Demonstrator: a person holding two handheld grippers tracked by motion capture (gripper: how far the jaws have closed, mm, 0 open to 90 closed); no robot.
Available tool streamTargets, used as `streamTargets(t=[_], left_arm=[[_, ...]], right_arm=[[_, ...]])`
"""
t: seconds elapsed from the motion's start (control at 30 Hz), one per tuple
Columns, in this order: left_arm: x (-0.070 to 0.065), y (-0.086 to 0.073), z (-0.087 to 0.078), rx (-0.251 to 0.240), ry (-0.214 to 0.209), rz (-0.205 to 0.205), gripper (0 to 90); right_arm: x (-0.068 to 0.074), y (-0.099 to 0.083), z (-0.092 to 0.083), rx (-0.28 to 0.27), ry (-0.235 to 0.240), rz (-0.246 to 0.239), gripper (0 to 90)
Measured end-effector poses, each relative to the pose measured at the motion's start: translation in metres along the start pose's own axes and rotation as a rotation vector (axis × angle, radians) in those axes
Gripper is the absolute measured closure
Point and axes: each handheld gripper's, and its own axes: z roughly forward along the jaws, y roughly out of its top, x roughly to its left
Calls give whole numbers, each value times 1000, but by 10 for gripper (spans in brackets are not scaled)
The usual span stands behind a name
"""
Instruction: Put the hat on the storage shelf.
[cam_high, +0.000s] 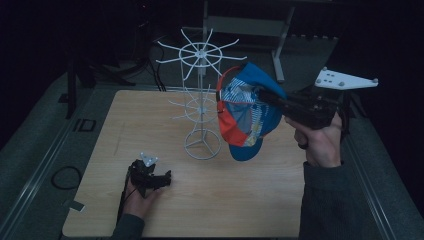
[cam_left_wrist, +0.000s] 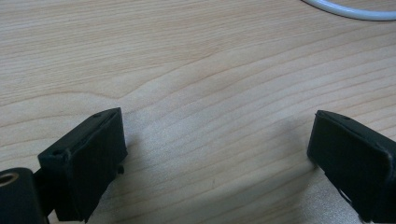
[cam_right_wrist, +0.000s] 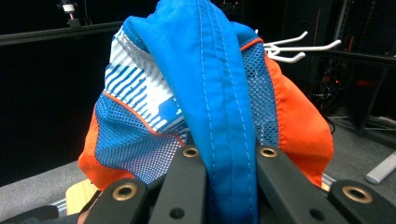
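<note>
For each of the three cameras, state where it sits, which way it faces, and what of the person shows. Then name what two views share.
High view: above the person's side, looking forward and down on the wooden table; both forearms, left tool and right tool show.
Left gripper view: rides the left tool, facing the tabletop close up; jaws apart.
Right gripper view: rides the right tool, facing outward; jaws clamp the cap.
Shared: the cap and white wire rack appear in the high and right gripper views; rack hooks.
</note>
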Motion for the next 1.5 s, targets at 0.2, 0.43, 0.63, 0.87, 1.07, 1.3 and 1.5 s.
streamTargets(t=[0.2,0.43,0.63,0.87,1.07,1.3,1.5], left_arm=[[0,0,0,0,0,0,48],[0,0,0,0,-2,1,48],[0,0,0,4,-2,6,48],[0,0,0,6,-2,8,48],[0,0,0,4,-3,4,48],[0,0,0,3,-2,4,48],[0,0,0,5,-3,4,47]], right_arm=[[-1,0,11,0,4,8,879],[-6,-11,32,36,8,31,875],[-9,-18,38,93,-9,18,696],[-13,-27,34,127,-53,14,453],[-11,-30,37,185,-114,-18,286],[-16,-39,37,206,-152,-18,185],[-22,-51,34,233,-160,5,168]])
